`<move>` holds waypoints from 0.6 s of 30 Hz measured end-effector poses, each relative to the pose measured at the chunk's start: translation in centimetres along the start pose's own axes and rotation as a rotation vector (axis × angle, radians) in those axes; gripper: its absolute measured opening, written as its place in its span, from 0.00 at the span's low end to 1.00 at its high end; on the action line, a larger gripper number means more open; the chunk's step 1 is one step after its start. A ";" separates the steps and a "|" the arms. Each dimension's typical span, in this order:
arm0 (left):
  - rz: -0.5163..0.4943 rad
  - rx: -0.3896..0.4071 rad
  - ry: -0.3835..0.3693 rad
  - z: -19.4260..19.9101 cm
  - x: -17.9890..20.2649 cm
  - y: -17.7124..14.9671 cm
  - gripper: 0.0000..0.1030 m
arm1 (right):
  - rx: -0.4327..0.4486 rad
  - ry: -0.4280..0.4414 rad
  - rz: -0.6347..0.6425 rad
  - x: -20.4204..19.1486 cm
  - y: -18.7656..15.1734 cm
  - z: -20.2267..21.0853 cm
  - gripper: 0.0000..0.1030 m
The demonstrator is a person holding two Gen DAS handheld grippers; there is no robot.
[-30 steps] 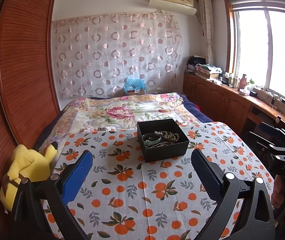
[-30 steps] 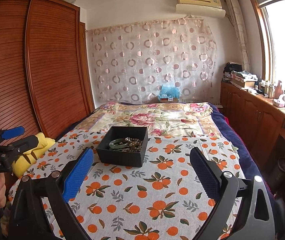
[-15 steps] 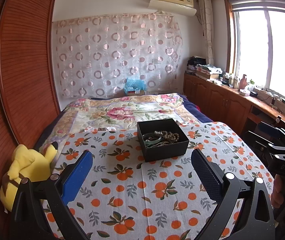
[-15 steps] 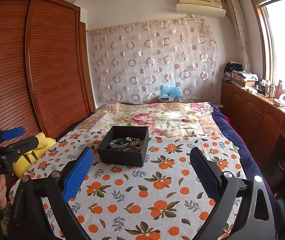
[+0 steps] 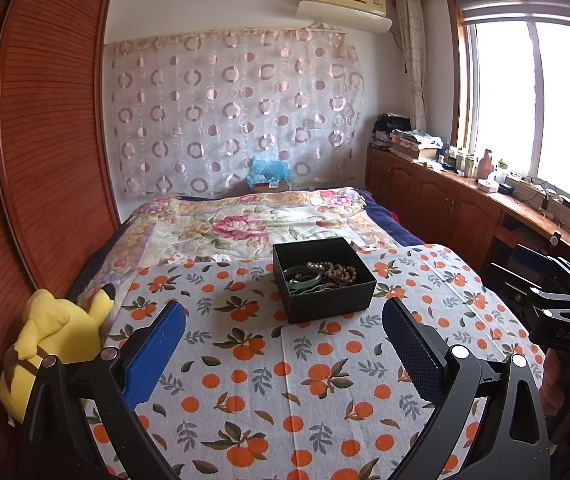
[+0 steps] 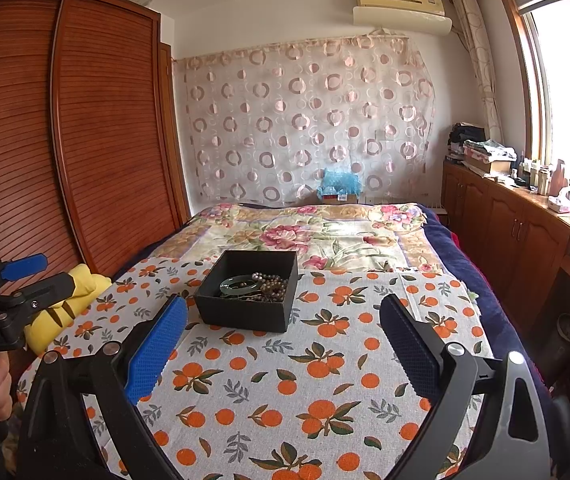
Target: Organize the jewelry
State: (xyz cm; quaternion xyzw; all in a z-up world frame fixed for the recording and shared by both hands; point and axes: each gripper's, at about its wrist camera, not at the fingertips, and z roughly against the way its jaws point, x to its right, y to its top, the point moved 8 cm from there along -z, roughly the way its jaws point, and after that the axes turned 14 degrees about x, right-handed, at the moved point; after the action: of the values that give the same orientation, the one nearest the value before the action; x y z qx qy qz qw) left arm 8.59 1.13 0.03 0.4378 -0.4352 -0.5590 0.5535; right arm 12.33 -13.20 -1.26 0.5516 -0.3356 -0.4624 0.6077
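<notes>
A black open box (image 5: 327,300) stands on the orange-print cloth (image 5: 277,368) on the bed. Inside lie a brown bead string (image 5: 339,272) and a green bangle (image 5: 301,278). The box also shows in the right wrist view (image 6: 245,312), with the beads (image 6: 271,286) and the bangle (image 6: 239,285). My left gripper (image 5: 283,346) is open and empty, held short of the box. My right gripper (image 6: 283,346) is open and empty, also short of the box. Each gripper shows at the edge of the other's view.
A yellow plush toy (image 5: 53,344) lies at the bed's left edge by the wooden wardrobe (image 5: 45,140). A floral quilt (image 5: 253,224) covers the far bed. Wooden cabinets (image 5: 445,200) with clutter run under the window at right.
Both views have shifted only slightly. The box and jewelry have not moved, and both grippers stay open.
</notes>
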 end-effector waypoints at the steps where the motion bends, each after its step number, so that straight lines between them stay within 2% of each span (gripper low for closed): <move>1: 0.000 0.000 0.000 0.0 0.0 0.0 0.92 | 0.000 0.000 0.000 0.0 0.0 0.1 0.95; 18: 0.001 0.014 0.005 0.2 0.5 0.5 0.92 | 0.000 -0.001 0.000 -0.1 0.0 0.0 0.95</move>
State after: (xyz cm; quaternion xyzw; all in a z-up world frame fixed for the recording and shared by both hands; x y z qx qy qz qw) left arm 8.52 0.66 0.55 0.4428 -0.4378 -0.5547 0.5519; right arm 12.26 -13.08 -1.28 0.5515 -0.3356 -0.4627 0.6076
